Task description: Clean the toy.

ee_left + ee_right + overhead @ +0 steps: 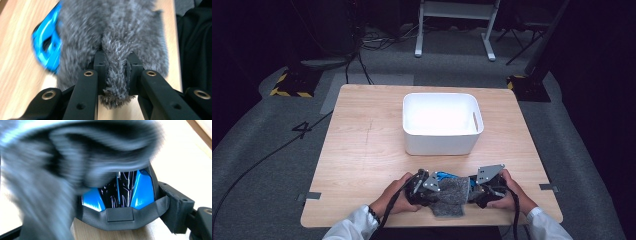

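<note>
Two tongs work on one bundle at the near edge of the surface [362, 150], in front of the white bin [442, 124], which serves as landmark for all places below. The bundle is a grey fuzzy cloth [451, 192] laid over a blue object [443, 175]; the object's make is unclear, though the right gripper view shows blue glossy panels, a dark middle and a grey rim [120, 216].

Left tongs [428, 187]: nearer the viewer than the bin and slightly to its left. In the left gripper view the tongs [116, 75] are clamped on a pinched ridge of cloth [112, 37], pile bulging above and below the pads. This grip likely lets the cloth be drawn across or off the object without touching the object itself.

Right tongs [479, 189]: nearer than the bin, just right of the cloth. One black pad [176, 207] rests against the rim's side; the opposite pad is hidden, so whether these tongs are apart or closed cannot be told. The contact probably steadies the object while the cloth is pulled.

Blue object: between the two tongs, its far edge peeking out toward the bin. The bin stands open and appears empty, a plausible destination. Blur in both gripper views limits finer detail.
</note>
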Demonstrator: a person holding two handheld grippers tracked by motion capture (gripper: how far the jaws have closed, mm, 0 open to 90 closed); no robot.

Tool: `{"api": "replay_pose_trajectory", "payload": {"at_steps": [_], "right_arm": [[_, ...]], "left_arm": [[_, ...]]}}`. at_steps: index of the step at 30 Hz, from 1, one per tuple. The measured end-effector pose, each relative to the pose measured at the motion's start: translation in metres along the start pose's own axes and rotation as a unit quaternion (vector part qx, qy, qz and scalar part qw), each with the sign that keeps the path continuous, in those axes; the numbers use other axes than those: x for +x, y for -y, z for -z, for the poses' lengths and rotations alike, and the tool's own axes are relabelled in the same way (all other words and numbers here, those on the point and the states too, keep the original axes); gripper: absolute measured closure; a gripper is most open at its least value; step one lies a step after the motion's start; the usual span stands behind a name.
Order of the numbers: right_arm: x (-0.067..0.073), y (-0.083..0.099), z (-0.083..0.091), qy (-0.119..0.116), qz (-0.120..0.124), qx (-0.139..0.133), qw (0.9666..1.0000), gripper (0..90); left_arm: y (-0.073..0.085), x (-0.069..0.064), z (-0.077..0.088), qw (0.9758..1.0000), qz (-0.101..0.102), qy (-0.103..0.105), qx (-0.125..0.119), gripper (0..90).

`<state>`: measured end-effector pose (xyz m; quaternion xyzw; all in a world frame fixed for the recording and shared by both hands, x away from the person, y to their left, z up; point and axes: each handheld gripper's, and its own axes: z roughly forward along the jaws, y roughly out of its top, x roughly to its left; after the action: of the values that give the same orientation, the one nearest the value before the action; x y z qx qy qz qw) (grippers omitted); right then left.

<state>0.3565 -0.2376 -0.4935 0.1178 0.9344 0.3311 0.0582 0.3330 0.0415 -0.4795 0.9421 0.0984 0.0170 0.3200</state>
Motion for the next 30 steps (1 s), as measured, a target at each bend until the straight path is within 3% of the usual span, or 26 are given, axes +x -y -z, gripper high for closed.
{"api": "replay_pose_trajectory", "payload": {"at_steps": [3, 5, 8, 12, 17, 19, 22, 24, 27, 30], "right_arm": [[0.000, 0.000, 0.001, -0.001, 0.001, 0.002, 1.0000, 24.6], [-0.001, 0.002, 0.002, -0.004, 0.004, 0.004, 1.0000, 24.6], [-0.003, 0.007, 0.007, -0.008, 0.002, 0.005, 1.0000, 24.6], [-0.007, 0.012, 0.011, -0.015, 0.003, 0.006, 0.9999, 24.5], [-0.008, 0.012, 0.011, -0.018, 0.003, 0.008, 0.9998, 24.3], [-0.009, 0.013, 0.012, -0.019, 0.000, 0.008, 0.9998, 24.1], [-0.008, 0.015, 0.014, -0.021, -0.006, 0.008, 0.9997, 24.1], [-0.007, 0.015, 0.015, -0.019, -0.006, 0.014, 0.9997, 24.2], [-0.007, 0.016, 0.016, -0.018, -0.005, 0.014, 0.9997, 24.1], [-0.007, 0.015, 0.016, -0.017, -0.004, 0.015, 0.9997, 24.1]], "left_arm": [[0.015, 0.010, 0.009, 0.9993, 0.017, -0.028, 0.015, 76.1], [0.025, 0.019, 0.016, 0.9979, 0.041, -0.048, 0.014, 76.1], [0.043, 0.036, 0.030, 0.9916, 0.087, -0.094, 0.016, 76.1], [0.055, 0.042, 0.040, 0.9876, 0.112, -0.108, 0.021, 75.9], [0.058, 0.037, 0.040, 0.9873, 0.110, -0.114, 0.015, 72.5], [0.058, 0.035, 0.038, 0.9886, 0.102, -0.111, 0.010, 64.4], [0.056, 0.033, 0.039, 0.9894, 0.104, -0.102, 0.002, 45.4], [0.055, 0.033, 0.043, 0.9897, 0.104, -0.098, -0.014, 38.9], [0.054, 0.032, 0.055, 0.9860, 0.120, -0.099, -0.059, 26.1], [0.051, 0.029, 0.061, 0.9849, 0.109, -0.109, -0.079, 15.8]]}}
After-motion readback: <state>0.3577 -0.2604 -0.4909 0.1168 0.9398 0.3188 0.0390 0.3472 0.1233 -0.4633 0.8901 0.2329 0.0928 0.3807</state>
